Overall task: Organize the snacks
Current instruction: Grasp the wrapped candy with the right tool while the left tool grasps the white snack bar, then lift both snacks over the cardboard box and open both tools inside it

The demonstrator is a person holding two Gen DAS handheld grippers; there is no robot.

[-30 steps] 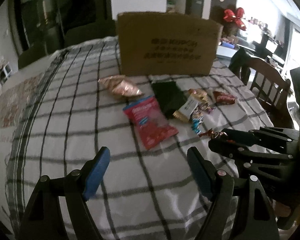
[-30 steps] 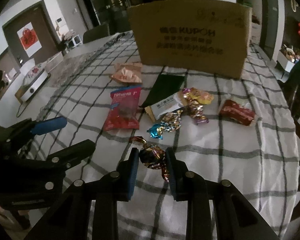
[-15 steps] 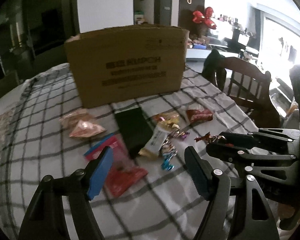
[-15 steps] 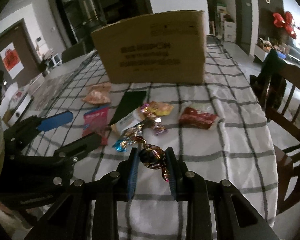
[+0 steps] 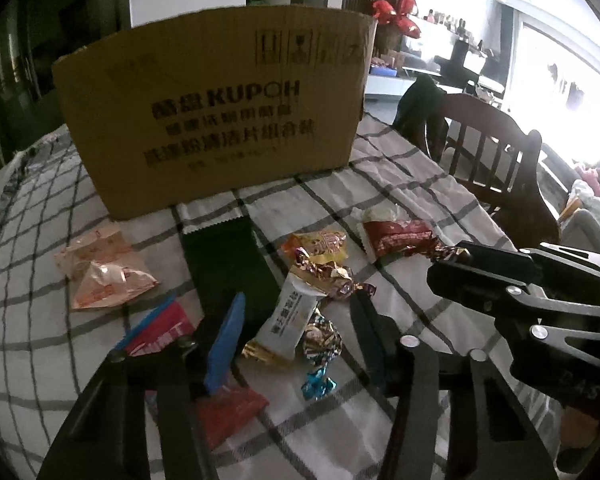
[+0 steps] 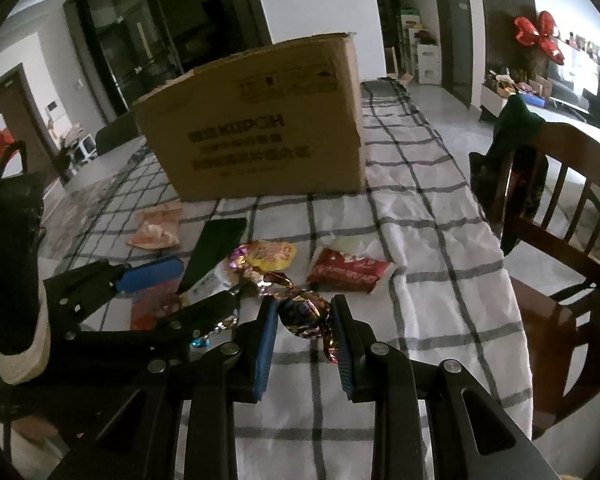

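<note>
Snacks (image 5: 300,292) lay scattered on the checked surface (image 5: 400,184) just ahead of both tools as the left hand-held gripper (image 5: 296,344), which a second earlier had hung wide over bare cloth, came in over the pile with its jaws closing around a white bar (image 5: 290,316), not yet pinched. The right hand-held gripper (image 6: 304,318) stayed clenched on a foil-wrapped candy (image 6: 302,314), lifted off the surface. With the cardboard box (image 5: 216,120) waiting beyond the pile, a second pick looked imminent.

Foil candy (image 6: 305,314) in right gripper (image 6: 305,320)
</note>
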